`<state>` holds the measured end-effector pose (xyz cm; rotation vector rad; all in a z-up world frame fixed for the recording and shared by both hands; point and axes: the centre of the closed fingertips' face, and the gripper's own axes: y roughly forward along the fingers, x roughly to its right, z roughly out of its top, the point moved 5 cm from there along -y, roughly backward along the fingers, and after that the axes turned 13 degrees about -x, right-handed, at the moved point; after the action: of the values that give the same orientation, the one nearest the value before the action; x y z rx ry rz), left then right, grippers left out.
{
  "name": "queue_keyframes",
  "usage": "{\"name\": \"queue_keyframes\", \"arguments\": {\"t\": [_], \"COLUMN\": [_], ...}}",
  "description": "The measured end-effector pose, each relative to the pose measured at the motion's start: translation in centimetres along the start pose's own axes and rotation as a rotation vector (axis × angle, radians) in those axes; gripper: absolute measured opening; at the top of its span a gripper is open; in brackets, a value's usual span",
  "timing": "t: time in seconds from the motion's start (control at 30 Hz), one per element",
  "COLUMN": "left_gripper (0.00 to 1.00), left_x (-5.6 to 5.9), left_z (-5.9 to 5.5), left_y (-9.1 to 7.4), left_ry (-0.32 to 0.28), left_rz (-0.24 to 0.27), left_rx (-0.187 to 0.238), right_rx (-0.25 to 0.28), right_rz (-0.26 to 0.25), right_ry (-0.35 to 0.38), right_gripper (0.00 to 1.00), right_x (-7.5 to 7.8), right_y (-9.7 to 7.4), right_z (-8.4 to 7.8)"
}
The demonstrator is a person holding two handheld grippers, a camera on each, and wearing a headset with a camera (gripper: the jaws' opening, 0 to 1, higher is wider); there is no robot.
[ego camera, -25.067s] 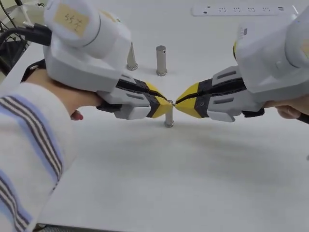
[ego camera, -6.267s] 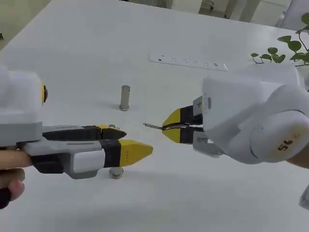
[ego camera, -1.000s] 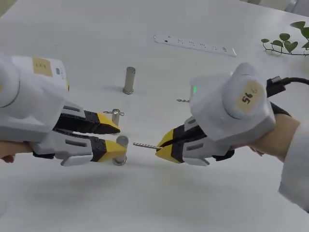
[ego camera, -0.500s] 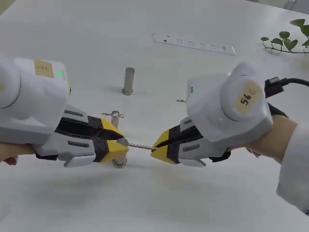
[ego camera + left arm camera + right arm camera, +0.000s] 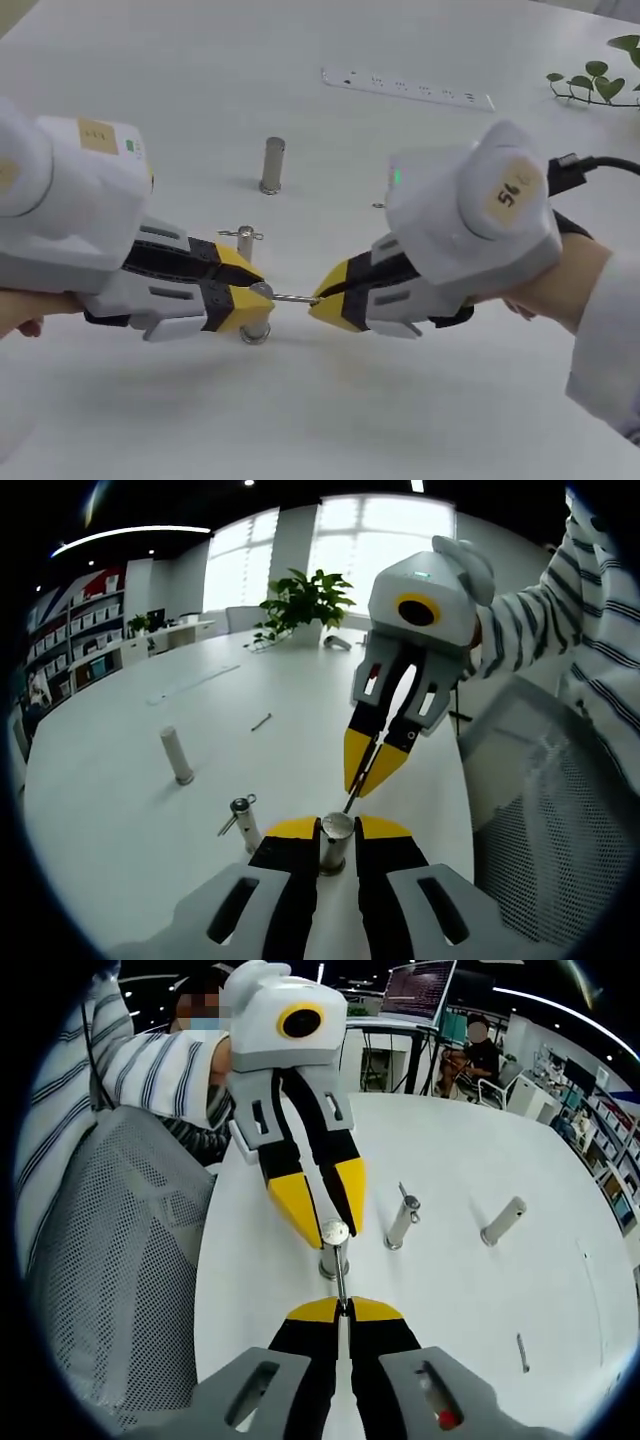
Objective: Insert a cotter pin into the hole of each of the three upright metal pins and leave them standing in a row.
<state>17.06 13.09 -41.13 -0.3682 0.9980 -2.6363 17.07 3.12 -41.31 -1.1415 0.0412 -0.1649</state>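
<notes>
One of three pins, the middle pin [image 5: 245, 242], is fitted; the near pin [image 5: 336, 838] is clamped upright on the desk [image 5: 330, 410] in the left gripper [image 5: 260, 297]; a cotter [image 5: 293, 298] is pinched in the closed fingers of the right gripper [image 5: 316, 300], its tip at the pin's hole. Both grippers are held level, nose to nose; a straight push through the hole is judged next; the far pin [image 5: 272, 166] is bare.
</notes>
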Motion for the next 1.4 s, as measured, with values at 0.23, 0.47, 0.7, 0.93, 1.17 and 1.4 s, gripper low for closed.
{"name": "queue_keyframes", "arguments": {"t": [0.23, 0.47, 0.7, 0.93, 1.17, 1.4], "left_gripper": [0.1, 0.1, 0.1, 0.1, 0.1, 0.1], "left_x": [0.1, 0.3, 0.4, 0.4, 0.4, 0.5], "left_z": [0.1, 0.2, 0.3, 0.3, 0.4, 0.4], "left_y": [0.0, 0.0, -0.1, -0.1, -0.1, -0.1], "left_ry": [-0.038, -0.045, -0.044, -0.044, -0.042, -0.063], "left_rz": [-0.01, -0.012, -0.011, -0.012, -0.013, -0.005], "left_rx": [0.008, 0.009, 0.01, 0.01, 0.01, 0.012], "right_rx": [0.025, 0.049, 0.059, 0.051, 0.075, 0.079], "right_rz": [0.01, 0.021, 0.021, 0.015, 0.031, 0.028], "right_ry": [-0.006, -0.04, -0.051, -0.029, -0.03, -0.024], "right_gripper": [0.0, 0.0, 0.05, 0.01, 0.0, 0.0], "right_x": [-0.3, -0.5, -0.7, -0.3, -0.4, -0.5], "right_y": [0.5, 1.0, 0.9, 0.5, 0.4, 0.7], "right_z": [1.1, 2.4, 2.1, 1.1, 1.7, 1.8]}}
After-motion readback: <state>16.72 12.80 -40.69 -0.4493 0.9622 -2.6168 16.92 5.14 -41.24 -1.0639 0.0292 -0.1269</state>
